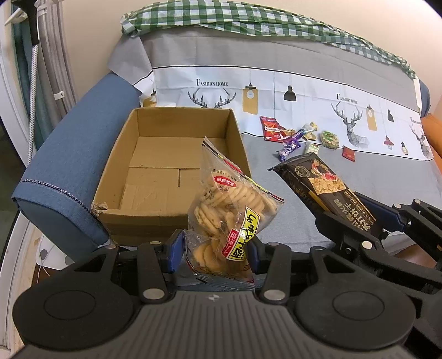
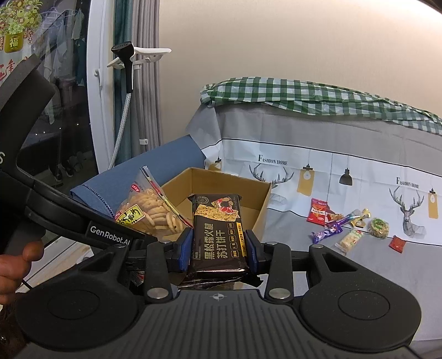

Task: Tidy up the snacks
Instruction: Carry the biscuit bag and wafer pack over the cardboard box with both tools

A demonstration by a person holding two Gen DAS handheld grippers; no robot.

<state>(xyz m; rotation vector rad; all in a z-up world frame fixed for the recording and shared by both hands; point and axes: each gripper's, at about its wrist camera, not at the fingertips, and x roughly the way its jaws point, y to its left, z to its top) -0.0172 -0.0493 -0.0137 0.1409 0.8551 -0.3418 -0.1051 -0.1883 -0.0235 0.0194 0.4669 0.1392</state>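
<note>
**Both tongs loaded above the sofa**

Left tongs (image 1: 218, 248) clenched on a clear bag of ring-shaped cookies (image 1: 229, 210), bag upright, with a red oval label and a yellow strip. Right tongs (image 2: 219, 247) clamped on a black cracker packet (image 2: 216, 234), gold lettering on its face, a cracker pictured near its top. Held both in the air just beside an open cardboard box (image 1: 171, 154), nothing visible inside it. Box set on a sofa under a grey cover (image 1: 276, 55) printed with deer heads and hanging lamps, against a blue armrest (image 1: 74, 149). Scattered well apart on the seat: a red packet (image 1: 272, 128), a purple wrapper (image 1: 288, 147), a round green-wrapped snack (image 1: 329, 139), a small red sachet (image 1: 348, 153). Green checked cloth (image 1: 248, 19) draped along the backrest. Beyond: a cream wall, grey curtains (image 2: 145, 82), a garment steamer head (image 2: 123, 49) on its stand, a glazed door. Part of a hand (image 2: 16, 265) seen at the left tool's grip.
</note>
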